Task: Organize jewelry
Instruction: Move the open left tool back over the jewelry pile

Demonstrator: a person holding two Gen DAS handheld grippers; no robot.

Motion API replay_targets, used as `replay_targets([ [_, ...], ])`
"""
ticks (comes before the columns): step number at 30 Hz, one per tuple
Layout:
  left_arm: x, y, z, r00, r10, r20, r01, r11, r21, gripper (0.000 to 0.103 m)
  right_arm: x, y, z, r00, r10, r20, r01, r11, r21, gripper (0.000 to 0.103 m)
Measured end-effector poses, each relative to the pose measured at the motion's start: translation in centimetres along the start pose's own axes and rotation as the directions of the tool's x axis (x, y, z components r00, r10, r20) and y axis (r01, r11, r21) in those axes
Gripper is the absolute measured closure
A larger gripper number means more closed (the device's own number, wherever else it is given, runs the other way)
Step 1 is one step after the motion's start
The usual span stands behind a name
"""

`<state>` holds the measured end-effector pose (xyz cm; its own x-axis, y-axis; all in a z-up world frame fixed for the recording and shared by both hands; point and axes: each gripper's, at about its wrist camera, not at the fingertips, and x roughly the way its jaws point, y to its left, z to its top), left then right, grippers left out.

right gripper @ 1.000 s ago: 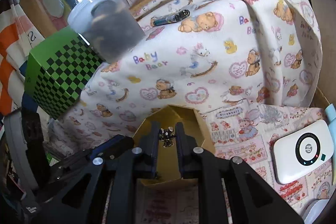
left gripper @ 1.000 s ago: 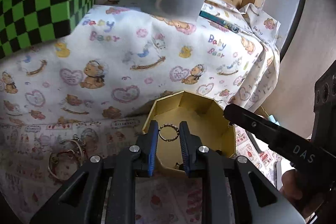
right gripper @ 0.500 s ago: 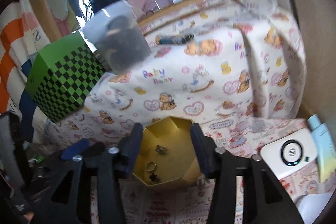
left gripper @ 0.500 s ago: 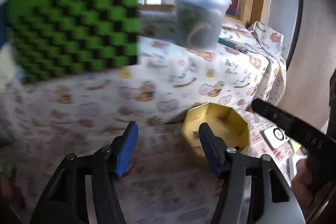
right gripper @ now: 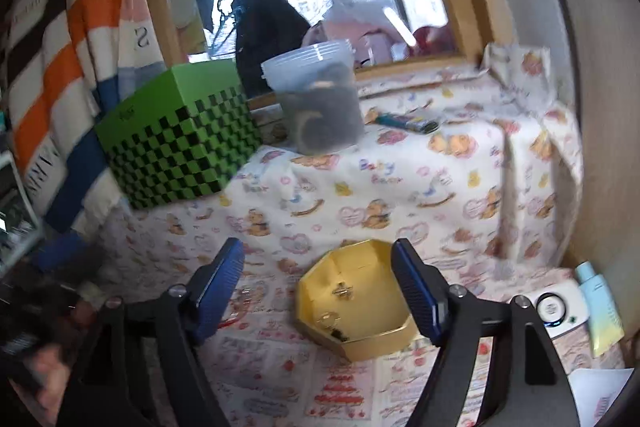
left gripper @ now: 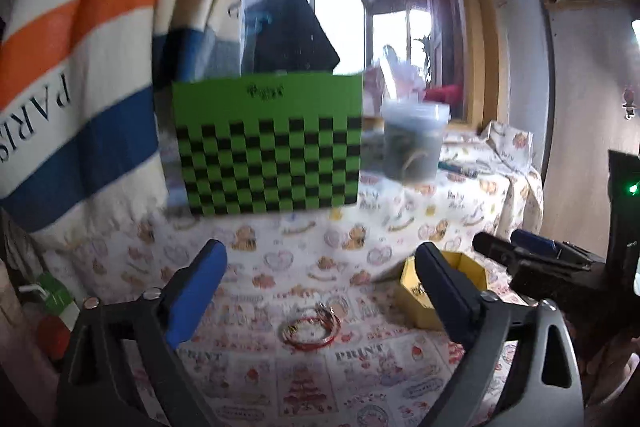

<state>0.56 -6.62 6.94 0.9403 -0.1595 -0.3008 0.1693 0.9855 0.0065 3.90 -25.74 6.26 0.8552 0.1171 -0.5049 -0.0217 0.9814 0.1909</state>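
One gold octagonal box (right gripper: 362, 311), one green checkered box (right gripper: 176, 151), one clear plastic tub (right gripper: 320, 103), one bunch of red and gold bangles (left gripper: 310, 327), two claws, and three small trinkets inside the gold box

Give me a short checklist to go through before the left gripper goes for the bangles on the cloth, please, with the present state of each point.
1. Left gripper empty, jaws wide apart: ok.
2. Bangles in sight, lying on the printed cloth in front of the left gripper, between its fingers: ok.
3. Nothing lying on top of the bangles: ok.
4. How many bangles are in the bunch: cannot tell, the picture is blurred.
5. Gold box open, with a few small pieces already inside and bare floor left: ok.
6. Right gripper empty, open, held above the box and away from the bangles: ok.
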Motion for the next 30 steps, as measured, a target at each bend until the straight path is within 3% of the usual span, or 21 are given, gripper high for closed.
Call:
replay_targets([
  [4, 0.3, 1.2, -0.6, 1.0, 0.005, 0.004, -0.005, 1.0, -0.011, 0.004, -0.1, 0.6, -0.4, 1.0, 0.003, 0.014, -0.003, 1.0, -0.015, 0.024],
  [9, 2.0, 3.3, -1.3, 0.997, 0.059, -0.058, -0.063, 0.996, -0.061, 0.003, -0.2, 1.7, -0.8, 1.0, 0.0, 0.022, 0.001, 0.999, -0.054, 0.022],
  [19, 4.9, 5.3, -2.8, 0.98, 0.023, -0.199, -0.054, 0.987, -0.153, 0.003, 0.5, 1.8, -1.3, 0.999, -0.033, 0.004, 0.033, 0.997, -0.07, 0.021],
  [20, 5.4, 5.1, -3.0, 0.972, 0.034, -0.232, -0.069, 0.988, -0.142, 0.003, 0.5, 1.8, -1.3, 0.999, -0.041, 0.005, 0.042, 0.996, -0.073, 0.021],
  [22, 6.9, 4.6, -3.5, 0.935, 0.059, -0.349, -0.104, 0.988, -0.112, 0.007, 0.7, 1.8, -1.3, 0.998, -0.06, 0.004, 0.06, 0.995, -0.079, 0.021],
  [25, 8.0, 4.2, -4.2, 0.902, -0.038, -0.431, -0.04, 0.984, -0.171, 0.015, 1.0, 1.3, -1.2, 0.997, -0.078, 0.002, 0.078, 0.995, -0.07, 0.021],
  [28, 9.3, 3.5, -4.3, 0.875, -0.063, -0.48, -0.034, 0.981, -0.191, 0.017, 1.2, 0.8, -1.2, 0.997, -0.083, -0.007, 0.082, 0.995, -0.053, 0.021],
  [30, 10.5, 3.1, -4.5, 0.848, -0.062, -0.526, -0.048, 0.98, -0.193, 0.022, 1.1, 0.6, -1.1, 0.996, -0.085, -0.002, 0.085, 0.995, -0.044, 0.021],
])
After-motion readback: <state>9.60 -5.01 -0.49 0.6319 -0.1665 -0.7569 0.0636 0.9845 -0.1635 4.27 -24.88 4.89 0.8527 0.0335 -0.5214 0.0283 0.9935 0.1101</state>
